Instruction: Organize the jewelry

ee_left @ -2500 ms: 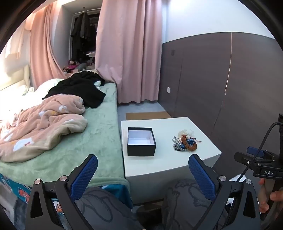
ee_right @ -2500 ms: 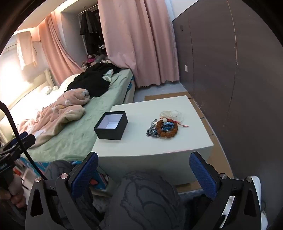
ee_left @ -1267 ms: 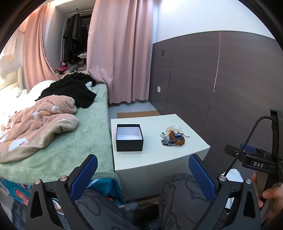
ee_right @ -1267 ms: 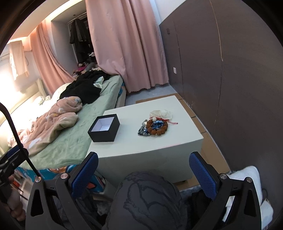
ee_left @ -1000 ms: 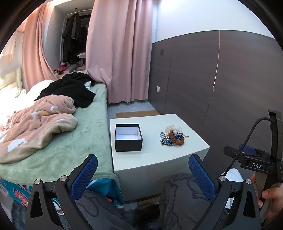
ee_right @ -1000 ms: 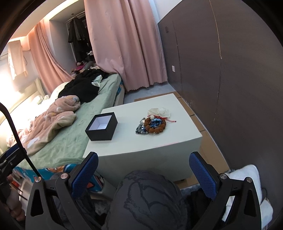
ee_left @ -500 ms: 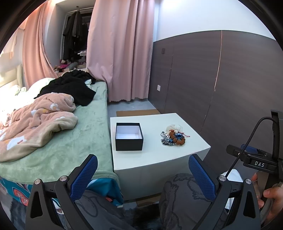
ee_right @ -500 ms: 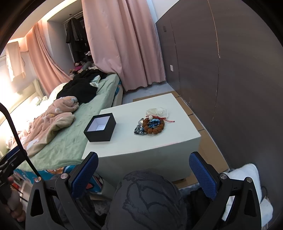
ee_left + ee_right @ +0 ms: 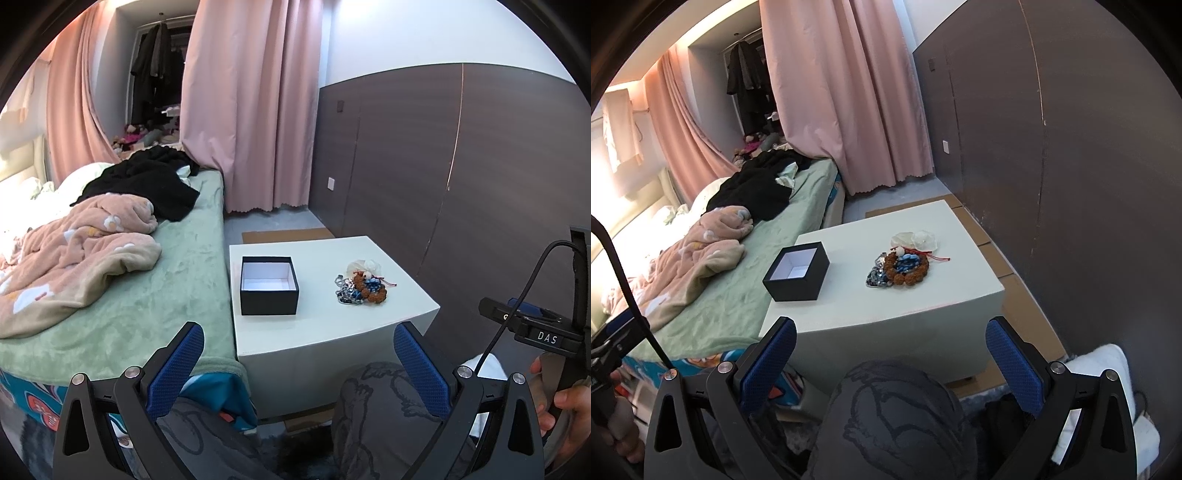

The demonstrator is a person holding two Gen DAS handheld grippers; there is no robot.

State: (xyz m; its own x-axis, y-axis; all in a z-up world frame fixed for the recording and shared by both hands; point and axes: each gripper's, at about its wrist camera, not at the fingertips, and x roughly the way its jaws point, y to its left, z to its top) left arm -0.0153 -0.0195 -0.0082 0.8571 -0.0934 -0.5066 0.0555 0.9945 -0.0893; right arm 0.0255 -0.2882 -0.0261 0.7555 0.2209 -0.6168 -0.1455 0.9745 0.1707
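Observation:
An open black box (image 9: 268, 285) with a white inside stands on a white table (image 9: 317, 317); it also shows in the right wrist view (image 9: 797, 272). To its right lies a heap of jewelry (image 9: 360, 287) with a brown bead bracelet (image 9: 909, 272), blue beads, a silver chain and pale pieces. My left gripper (image 9: 299, 354) is open and empty, well short of the table. My right gripper (image 9: 891, 350) is open and empty, above my knee, in front of the table (image 9: 886, 306).
A bed (image 9: 140, 288) with a green cover, a pink blanket (image 9: 74, 251) and black clothes (image 9: 147, 184) adjoins the table's left side. A dark panelled wall (image 9: 461, 177) runs along the right. Pink curtains (image 9: 251, 110) hang behind. My knees (image 9: 886, 417) sit below both grippers.
Both grippers drew back from the table earlier, then edged slightly toward it again. Both stay open. The box and jewelry have not moved.

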